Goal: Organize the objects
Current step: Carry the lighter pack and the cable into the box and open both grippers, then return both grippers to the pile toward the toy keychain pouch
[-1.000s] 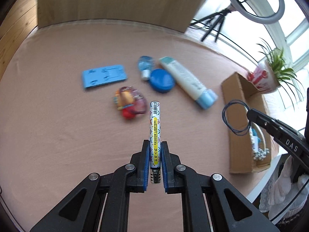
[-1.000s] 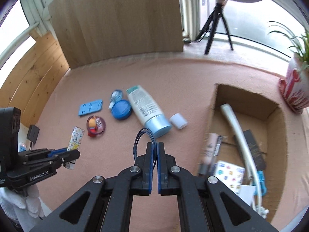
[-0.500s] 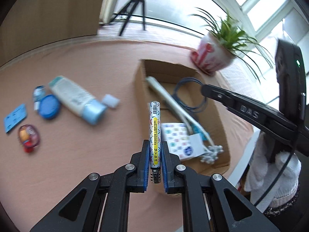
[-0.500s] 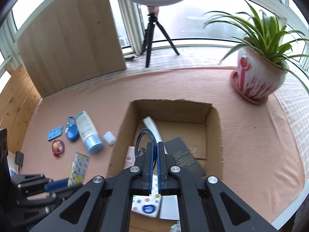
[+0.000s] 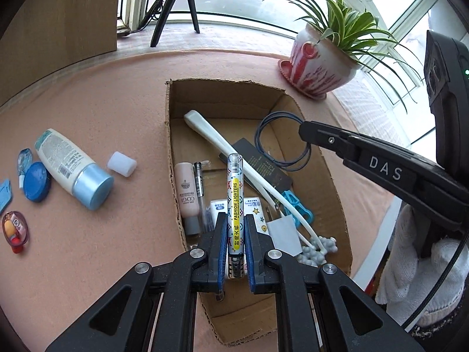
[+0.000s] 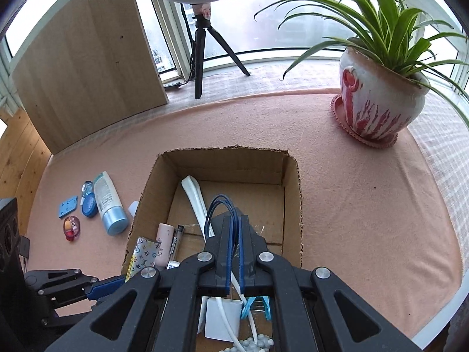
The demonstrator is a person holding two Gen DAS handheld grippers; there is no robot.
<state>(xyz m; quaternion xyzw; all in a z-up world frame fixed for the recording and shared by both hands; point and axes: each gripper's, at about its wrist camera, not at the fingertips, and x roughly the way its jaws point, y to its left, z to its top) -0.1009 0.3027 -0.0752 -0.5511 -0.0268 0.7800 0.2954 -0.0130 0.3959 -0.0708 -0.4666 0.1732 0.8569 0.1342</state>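
My left gripper (image 5: 235, 218) is shut on a patterned lighter (image 5: 235, 193) with a yellow label, held above the near part of the open cardboard box (image 5: 173, 135). My right gripper (image 6: 234, 220) is shut on a dark blue cord loop (image 6: 218, 209), hanging over the middle of the same box (image 6: 293, 182). In the left wrist view the loop (image 5: 281, 146) dangles from the right gripper's tip (image 5: 304, 130). In the right wrist view the lighter (image 6: 143, 253) shows at the box's near left corner, in the left gripper (image 6: 123, 280).
Inside the box lie a white shoehorn-like stick (image 5: 222, 143), a pink tube (image 5: 185, 187), a pen, a blue clip and a white charger (image 6: 222, 314). On the pink cloth left of it: a lotion tube (image 5: 73, 167), white cap (image 5: 121, 162), blue tin (image 5: 36, 180). A potted plant (image 6: 381, 99) stands far right.
Both grippers have swung from the loose items on the left to above the box, each still holding its object. The box now fills the middle of both views.
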